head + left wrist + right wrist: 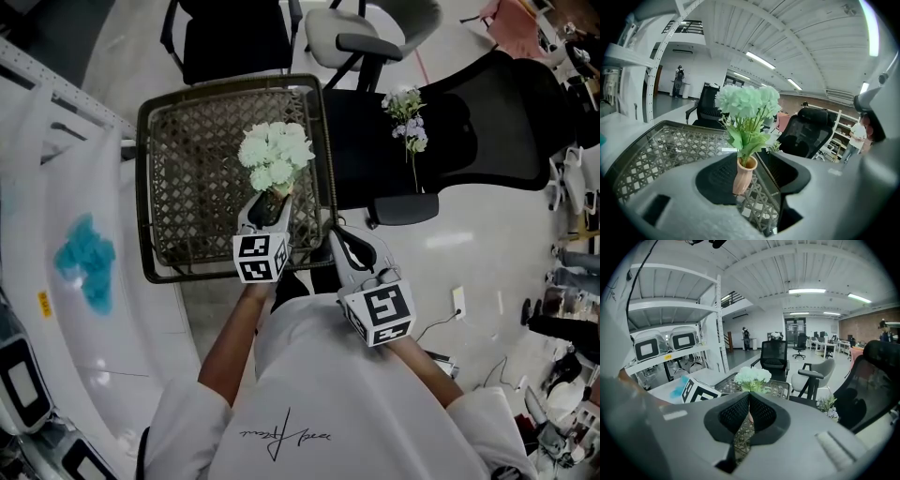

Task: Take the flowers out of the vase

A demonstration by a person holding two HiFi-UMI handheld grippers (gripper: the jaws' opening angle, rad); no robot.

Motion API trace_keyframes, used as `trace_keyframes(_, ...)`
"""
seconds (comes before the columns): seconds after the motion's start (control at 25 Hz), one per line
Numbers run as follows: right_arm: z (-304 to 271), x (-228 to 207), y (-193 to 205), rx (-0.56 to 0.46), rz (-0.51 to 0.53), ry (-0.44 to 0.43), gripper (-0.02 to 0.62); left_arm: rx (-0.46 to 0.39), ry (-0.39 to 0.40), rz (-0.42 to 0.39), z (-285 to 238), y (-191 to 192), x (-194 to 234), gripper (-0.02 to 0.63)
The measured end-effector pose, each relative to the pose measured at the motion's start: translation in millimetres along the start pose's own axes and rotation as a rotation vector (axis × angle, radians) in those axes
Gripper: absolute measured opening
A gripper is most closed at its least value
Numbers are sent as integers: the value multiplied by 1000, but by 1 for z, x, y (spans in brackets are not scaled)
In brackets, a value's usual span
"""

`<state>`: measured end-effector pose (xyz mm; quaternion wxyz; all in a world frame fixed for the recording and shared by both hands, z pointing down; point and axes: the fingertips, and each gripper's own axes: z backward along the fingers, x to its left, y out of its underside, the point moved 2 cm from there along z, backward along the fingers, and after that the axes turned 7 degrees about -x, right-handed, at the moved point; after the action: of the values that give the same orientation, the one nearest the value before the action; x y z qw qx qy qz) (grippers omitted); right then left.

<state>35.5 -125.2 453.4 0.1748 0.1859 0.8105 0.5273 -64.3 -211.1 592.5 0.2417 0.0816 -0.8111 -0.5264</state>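
Note:
A small terracotta vase (744, 176) with a bunch of pale green flowers (275, 155) stands near the right edge of a dark wicker table (187, 141). My left gripper (272, 208) reaches in from the near side, and its jaws stand open on either side of the vase. In the left gripper view the flowers (747, 101) rise upright above the jaws, and the right pad is clear of the vase. My right gripper (336, 234) hovers shut and empty just right of the left one, at the table's near right corner. In its own view the flowers (752, 377) show just beyond its tips (749, 397).
A second small bunch of white and purple flowers (408, 114) lies on a black office chair (469, 131) right of the table. A white bench with a blue patch (86, 262) runs along the left. More chairs (366, 28) stand beyond the table.

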Motion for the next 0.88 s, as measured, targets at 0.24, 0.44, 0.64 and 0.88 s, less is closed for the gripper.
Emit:
trace_keyframes(0.24,-1,-3,-1,7,-3,3,8,11,-9,6,-10,3,6,220)
trace_keyframes(0.44,-3,-6,0,11,-6,4,8,24,-4,1,-17,7,10,235)
trace_keyframes(0.64,-5,-11,0,19,-8,8,8,29,-4,16,-25,8,13,239)
trace_keyframes(0.88,-6,-18,-1,23,-5,19,8,35,-7,10,-34,7,15,241)
